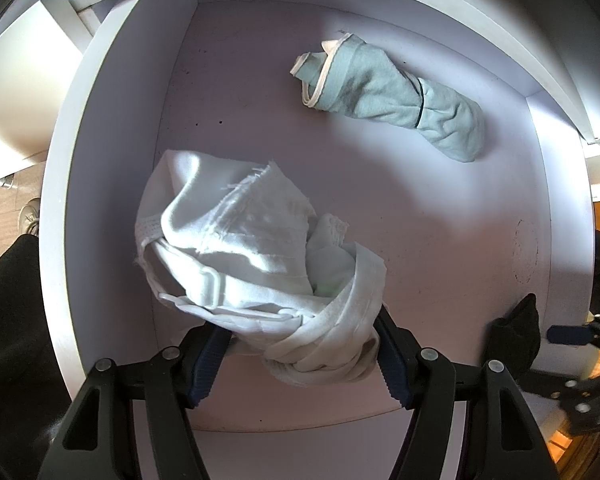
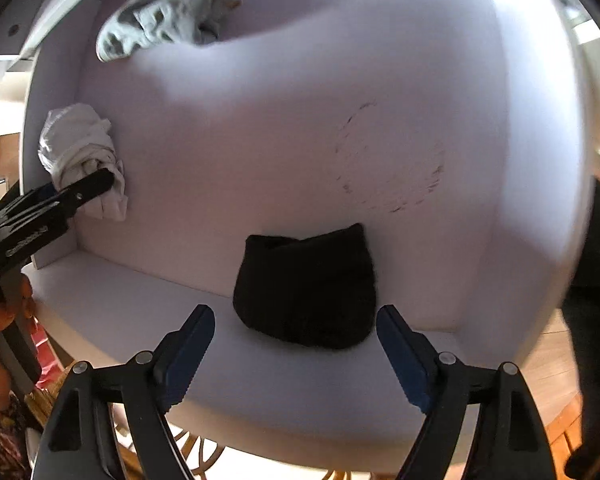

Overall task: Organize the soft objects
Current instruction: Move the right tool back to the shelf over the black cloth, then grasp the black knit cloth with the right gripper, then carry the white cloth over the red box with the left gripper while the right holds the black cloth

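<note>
A crumpled white cloth [image 1: 240,240] with a plastic clip lies in the white drawer [image 1: 100,160]. Its lower end sits between the pads of my left gripper [image 1: 300,326], which is shut on it. A rolled pale green cloth [image 1: 392,92] lies toward the far right corner. In the right wrist view a black soft bundle [image 2: 306,292] rests against the drawer's near wall [image 2: 140,300]. My right gripper [image 2: 295,312] stands open around it, pads clear of it. The same view shows the left gripper [image 2: 80,190] on the white cloth [image 2: 80,148] and the green cloth [image 2: 160,24].
A faint dark ring mark [image 2: 392,160] stains the drawer floor. White furniture panels [image 1: 60,20] rise around the drawer. Wooden floor [image 2: 556,364] and a wicker object [image 2: 196,456] show beyond the near wall. A hand [image 2: 4,312] holds the left gripper's handle.
</note>
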A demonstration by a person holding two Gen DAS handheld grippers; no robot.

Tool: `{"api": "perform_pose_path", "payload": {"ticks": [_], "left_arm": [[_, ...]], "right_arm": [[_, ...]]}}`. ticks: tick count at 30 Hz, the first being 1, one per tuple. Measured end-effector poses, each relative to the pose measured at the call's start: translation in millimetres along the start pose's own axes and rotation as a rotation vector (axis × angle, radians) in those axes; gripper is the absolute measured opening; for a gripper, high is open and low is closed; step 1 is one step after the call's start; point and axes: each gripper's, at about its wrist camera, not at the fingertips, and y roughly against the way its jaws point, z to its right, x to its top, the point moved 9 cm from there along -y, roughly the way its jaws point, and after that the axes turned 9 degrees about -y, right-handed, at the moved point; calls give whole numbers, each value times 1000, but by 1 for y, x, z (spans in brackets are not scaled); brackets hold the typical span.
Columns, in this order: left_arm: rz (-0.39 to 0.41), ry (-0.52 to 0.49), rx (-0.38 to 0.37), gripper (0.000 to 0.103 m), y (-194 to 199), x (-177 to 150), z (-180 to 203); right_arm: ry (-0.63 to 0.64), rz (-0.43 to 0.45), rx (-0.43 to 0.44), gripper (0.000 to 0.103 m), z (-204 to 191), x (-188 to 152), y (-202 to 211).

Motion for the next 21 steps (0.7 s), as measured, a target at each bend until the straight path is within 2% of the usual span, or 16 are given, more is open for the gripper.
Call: {"api": "perform_pose_path", "payload": {"ticks": [3,6,11,16,19,21], "left_arm": [[5,-2,0,68,1,0,0],[10,2,-6,67,3,0,1],[15,13,-26,67,4,-1,1],[28,5,-33,64,6,-1,2],[54,1,-45,64,13,2,4],[70,-11,-46,63,18,4,7]], "right_arm": [[40,-19,-18,84,-6,-3,-13],[70,-12,-75,76,-4,-2,-21],[44,-18,-44,68,0,1,-28],[55,78,-31,53,2,17,-9],[19,129,-26,52,11,29,-1],[-4,127,-5,52,13,30,-2]]}}
